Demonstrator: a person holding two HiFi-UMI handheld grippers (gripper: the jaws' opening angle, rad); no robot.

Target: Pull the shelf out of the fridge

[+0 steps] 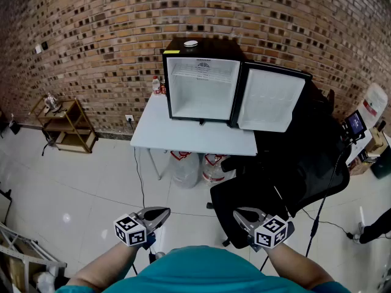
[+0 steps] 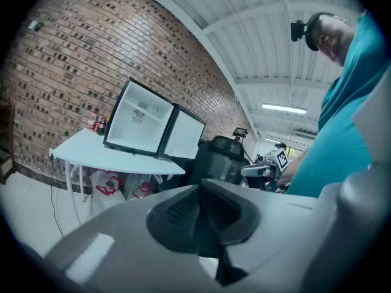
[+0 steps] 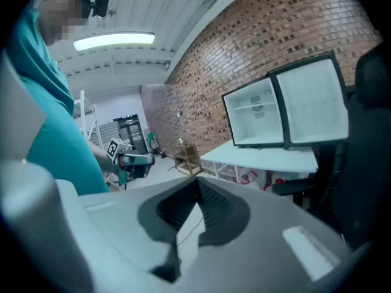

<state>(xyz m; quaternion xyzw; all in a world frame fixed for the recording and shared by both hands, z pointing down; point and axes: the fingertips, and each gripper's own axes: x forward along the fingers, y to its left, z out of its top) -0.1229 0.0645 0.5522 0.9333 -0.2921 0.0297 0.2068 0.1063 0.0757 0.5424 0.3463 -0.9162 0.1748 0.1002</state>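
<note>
Forearms (image 1: 105, 266) come out bare from a teal shirt (image 1: 201, 270), held low and close to the body, side by side and well apart, each aimed forward and tipped slightly downward. The left tool (image 1: 160, 213) carries its cube of black-and-white square markers (image 1: 129, 230) on the outer side; its grey, wedge-shaped jaws with ribbed dark pads are clenched tip to tip on nothing. The right tool (image 1: 242, 214) mirrors it, pads also meeting at the tips with nothing gripped and only a narrow slit lower down. Both hang over glossy pale floor tiles (image 1: 73, 188), far from the fridge (image 1: 214, 47). That is a small boxy unit with a black casing and a smooth white lining, standing on a flat white bench (image 1: 183, 140) against a rough brick wall (image 1: 91, 29). Its door (image 1: 269, 99) is swung open to the right, its white inner face showing. The shelf (image 3: 255, 107) sits inside the cabinet, a thin level line across the upper part of the white cavity. Large clear bottles (image 1: 186, 166) with red labels stand under the bench, a black padded office chair (image 1: 287, 182) is just right of it, and a slatted wooden trolley (image 1: 64, 126) stands off to the left.
</note>
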